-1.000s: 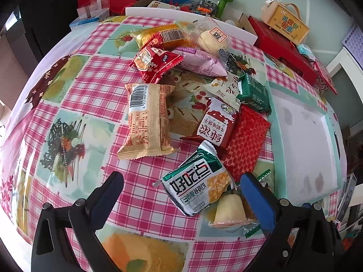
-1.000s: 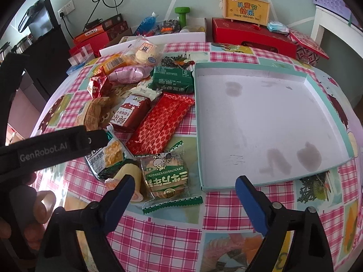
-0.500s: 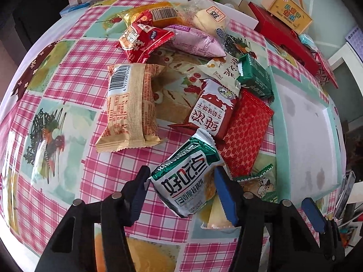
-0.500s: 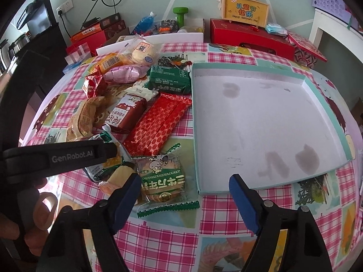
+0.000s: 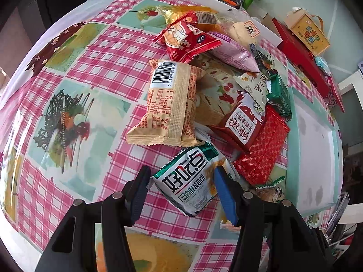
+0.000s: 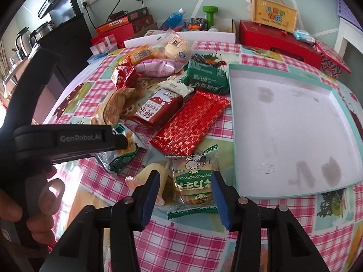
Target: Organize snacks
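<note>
Checked table [image 5: 68,72] — walnut-cake pack [image 5: 190,181] clamped in left claw [image 5: 181,181].

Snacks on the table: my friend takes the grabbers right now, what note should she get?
Left gripper: fingers shut on the green-and-white snack pack, at the near edge of the pile.
Right gripper: fingers closing around the mushroom biscuit packet, which lies on the tablecloth beside the tray; pads look not yet pressed.
Tray: holds no snacks.
Done: nothing sorted yet.
Left: both packets, then the red foil pack, the green pack, the tan barcode pack and the rest.
</note>
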